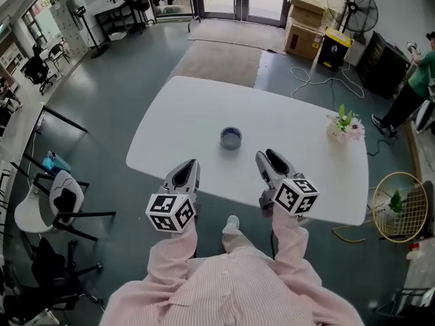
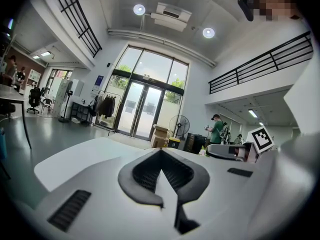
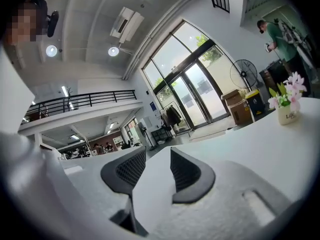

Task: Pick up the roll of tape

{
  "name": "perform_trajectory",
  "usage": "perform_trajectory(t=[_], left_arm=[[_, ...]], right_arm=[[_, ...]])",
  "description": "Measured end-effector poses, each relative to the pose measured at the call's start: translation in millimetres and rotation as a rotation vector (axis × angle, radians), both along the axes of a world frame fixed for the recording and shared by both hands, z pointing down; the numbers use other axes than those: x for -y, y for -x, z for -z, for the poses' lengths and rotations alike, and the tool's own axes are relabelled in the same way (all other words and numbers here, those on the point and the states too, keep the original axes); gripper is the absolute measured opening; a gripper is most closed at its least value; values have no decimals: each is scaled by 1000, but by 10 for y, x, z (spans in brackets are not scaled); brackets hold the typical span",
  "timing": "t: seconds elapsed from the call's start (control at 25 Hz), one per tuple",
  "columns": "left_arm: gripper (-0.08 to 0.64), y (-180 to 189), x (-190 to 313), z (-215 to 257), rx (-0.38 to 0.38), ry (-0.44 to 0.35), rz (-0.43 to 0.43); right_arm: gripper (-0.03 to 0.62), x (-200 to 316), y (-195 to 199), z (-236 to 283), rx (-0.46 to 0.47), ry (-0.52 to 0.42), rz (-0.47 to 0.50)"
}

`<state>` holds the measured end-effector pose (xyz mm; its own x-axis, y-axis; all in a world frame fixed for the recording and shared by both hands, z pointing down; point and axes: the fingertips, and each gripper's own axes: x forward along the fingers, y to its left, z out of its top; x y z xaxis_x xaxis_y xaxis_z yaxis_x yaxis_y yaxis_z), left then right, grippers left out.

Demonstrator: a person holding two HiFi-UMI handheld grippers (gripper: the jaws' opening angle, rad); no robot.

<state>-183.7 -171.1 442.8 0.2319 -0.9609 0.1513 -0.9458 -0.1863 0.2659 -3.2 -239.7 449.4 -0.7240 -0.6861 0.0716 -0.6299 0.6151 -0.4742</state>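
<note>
The roll of tape (image 1: 230, 138), a small blue ring, lies flat near the middle of the white table (image 1: 292, 124). Both grippers hover over the table's near edge, short of the tape and apart from it. My left gripper (image 1: 185, 172) is to the tape's lower left, its jaws meeting at the tips (image 2: 161, 151) with nothing held. To the tape's lower right is my right gripper (image 1: 270, 161), whose jaws stand apart (image 3: 158, 151) with bare table between them. Neither gripper view shows the tape.
A small pot of flowers (image 1: 345, 126) stands at the table's right end, also seen from the right gripper (image 3: 287, 104). Chairs (image 1: 58, 206) sit left of the table. A fan (image 1: 353, 9), boxes and a person in green (image 1: 416, 80) are at the far right.
</note>
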Motion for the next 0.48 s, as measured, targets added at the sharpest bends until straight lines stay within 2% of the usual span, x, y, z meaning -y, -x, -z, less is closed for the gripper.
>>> perform_trajectory(t=[0.48], left_arm=[[2,77,862,-201,2,61,-20]], right_arm=[[147,848,300,-228,-31,100,76]])
